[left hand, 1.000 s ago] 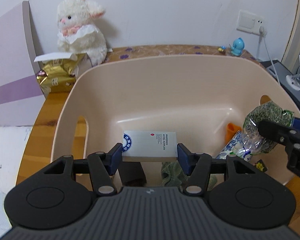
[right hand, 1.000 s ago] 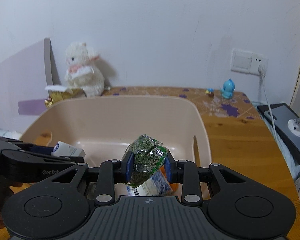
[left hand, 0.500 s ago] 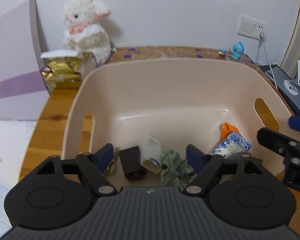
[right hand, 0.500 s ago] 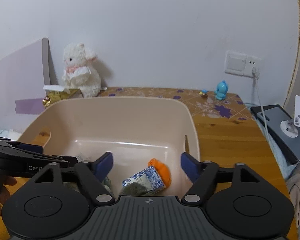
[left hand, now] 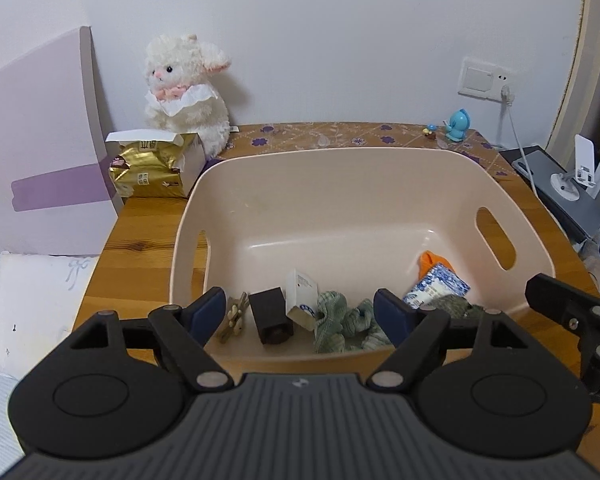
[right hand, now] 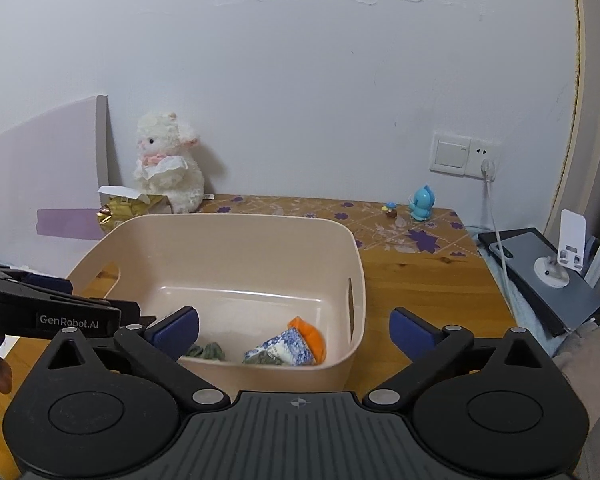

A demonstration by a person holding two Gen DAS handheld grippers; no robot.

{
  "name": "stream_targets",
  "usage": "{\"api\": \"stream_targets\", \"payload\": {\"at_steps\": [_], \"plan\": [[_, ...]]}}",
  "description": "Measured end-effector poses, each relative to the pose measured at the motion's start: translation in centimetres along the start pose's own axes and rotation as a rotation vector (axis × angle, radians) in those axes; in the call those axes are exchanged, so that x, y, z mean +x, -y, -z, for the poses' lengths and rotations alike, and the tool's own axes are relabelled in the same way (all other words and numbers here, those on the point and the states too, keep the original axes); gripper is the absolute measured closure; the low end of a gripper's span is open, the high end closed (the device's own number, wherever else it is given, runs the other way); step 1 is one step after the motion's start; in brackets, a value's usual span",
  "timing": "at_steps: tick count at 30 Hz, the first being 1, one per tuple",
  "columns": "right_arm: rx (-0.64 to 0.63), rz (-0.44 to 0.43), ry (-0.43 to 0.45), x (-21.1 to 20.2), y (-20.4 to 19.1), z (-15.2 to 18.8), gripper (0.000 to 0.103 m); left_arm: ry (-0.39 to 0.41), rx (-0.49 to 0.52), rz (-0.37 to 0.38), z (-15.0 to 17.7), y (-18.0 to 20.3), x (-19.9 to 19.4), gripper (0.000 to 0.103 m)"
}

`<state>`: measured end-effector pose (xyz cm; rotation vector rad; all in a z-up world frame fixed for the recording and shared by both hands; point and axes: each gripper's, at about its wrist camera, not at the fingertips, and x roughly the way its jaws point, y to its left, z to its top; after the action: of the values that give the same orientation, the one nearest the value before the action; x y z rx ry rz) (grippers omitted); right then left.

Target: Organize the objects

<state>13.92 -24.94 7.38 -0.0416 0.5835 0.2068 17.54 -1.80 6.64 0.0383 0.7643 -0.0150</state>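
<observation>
Evidently a drop-off step is done: both the left gripper (left hand: 298, 312) and right gripper (right hand: 294, 330) hang empty with fingers wide apart over the beige bin (left hand: 340, 156), where the white box (left hand: 300, 292) and green packet (right hand: 266, 358) lie, so next I would reach for another stray item on the bench (right hand: 420, 276).

Beige bin (right hand: 356, 264) on wooden bench (right hand: 424, 280), holding blue-white packet (right hand: 286, 346) and orange item (right hand: 310, 334). Right tongs (right hand: 294, 330) spread wide, empty, above near rim.
</observation>
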Motion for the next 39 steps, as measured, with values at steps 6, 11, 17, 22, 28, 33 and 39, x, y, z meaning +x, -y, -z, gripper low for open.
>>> {"api": "stream_targets", "payload": {"at_steps": [6,11,17,22,28,33,39], "plan": [[0.002,-0.011,-0.024,-1.6,-0.3,1.0,0.000,0.023,-0.002,-0.011,1.4,-0.2,-2.4,0.021],[0.006,-0.017,-0.037,-2.9,-0.4,1.9,0.000,0.042,0.001,-0.012,3.0,-0.3,-4.4,0.021],[0.013,-0.018,-0.039,-4.5,-0.4,3.0,0.000,0.063,-0.008,-0.007,4.6,-0.7,-6.3,0.021],[0.023,-0.024,-0.036,-6.1,-0.5,3.7,0.000,0.090,0.004,-0.016,5.6,-0.7,-7.9,0.021],[0.029,-0.031,-0.004,-8.5,-0.8,4.3,0.000,0.096,0.005,-0.003,6.9,-0.7,-9.4,0.021],[0.038,-0.035,0.022,-10.4,-0.7,4.8,0.000,0.128,0.007,-0.005,7.8,-0.3,-11.4,0.020],[0.064,-0.035,0.029,-11.7,-0.4,5.9,0.000,0.152,0.024,-0.013,9.1,0.6,-13.8,0.018]]}}
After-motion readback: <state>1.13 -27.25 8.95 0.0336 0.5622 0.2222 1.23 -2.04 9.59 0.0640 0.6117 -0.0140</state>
